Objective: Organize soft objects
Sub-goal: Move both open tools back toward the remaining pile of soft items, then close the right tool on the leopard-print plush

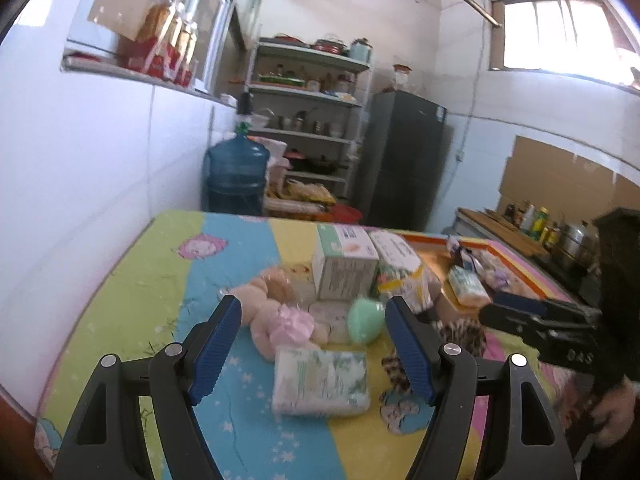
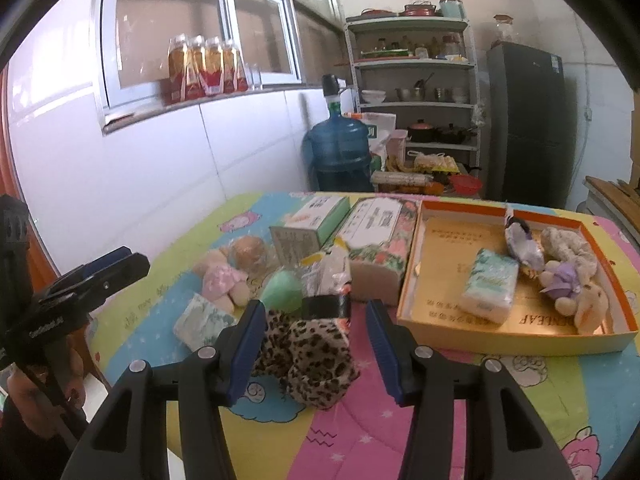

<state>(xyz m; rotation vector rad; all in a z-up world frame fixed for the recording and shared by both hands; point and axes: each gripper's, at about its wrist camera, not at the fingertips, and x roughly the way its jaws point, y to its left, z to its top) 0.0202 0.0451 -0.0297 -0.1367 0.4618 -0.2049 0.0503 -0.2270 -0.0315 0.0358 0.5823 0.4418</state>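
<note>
My left gripper [image 1: 314,306] is open above the patterned tablecloth [image 1: 160,280], with a white-green tissue pack [image 1: 320,382] lying just beyond and between its fingers. Behind the pack lie a plush doll in a pink dress [image 1: 276,316] and a green soft egg shape [image 1: 364,320]. My right gripper [image 2: 316,308] is open too, its fingers standing either side of a leopard-print soft item [image 2: 316,356] on the table; I see no pad pressing on it. An orange-rimmed cardboard tray [image 2: 516,334] at the right holds a tissue pack [image 2: 490,284] and a plush toy [image 2: 568,284].
Two tissue boxes [image 2: 316,216] [image 2: 380,236] stand mid-table behind the soft things. A white wall runs along the table's left side. Past the far edge are a blue water jug [image 2: 340,148], shelves [image 2: 416,80] and a dark fridge [image 2: 524,120]. A hand [image 1: 612,416] holds the right gripper.
</note>
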